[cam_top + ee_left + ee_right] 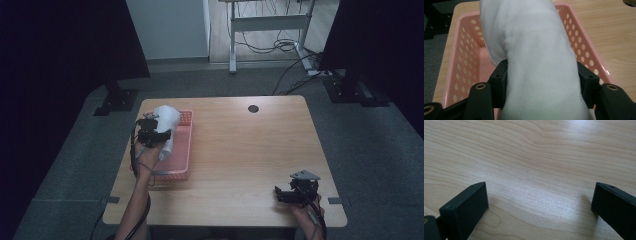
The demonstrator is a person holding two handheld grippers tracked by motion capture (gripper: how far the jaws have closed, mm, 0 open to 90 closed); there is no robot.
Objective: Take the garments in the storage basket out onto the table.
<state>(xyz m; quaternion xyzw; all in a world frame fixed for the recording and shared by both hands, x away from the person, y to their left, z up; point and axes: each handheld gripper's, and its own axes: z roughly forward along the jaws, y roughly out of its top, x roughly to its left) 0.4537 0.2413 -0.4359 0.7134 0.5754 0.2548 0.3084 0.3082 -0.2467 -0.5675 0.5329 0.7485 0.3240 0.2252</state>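
A white cloth (166,120) hangs over the pink perforated basket (184,150) at the table's left side. My left gripper (152,134) is shut on the white cloth; in the left gripper view the cloth (536,50) fills the space between both jaws, with the basket (461,62) beneath it. Near the front right corner of the table my right gripper (287,194) rests low over the wood. In the right gripper view it (540,205) stands open, jaws wide apart with only bare tabletop between them.
The wooden table (250,150) has a round cable hole (253,108) near its far edge. Dark stands (116,97) and cables (295,75) sit on the grey floor beyond the table. A white desk frame (267,22) stands at the back.
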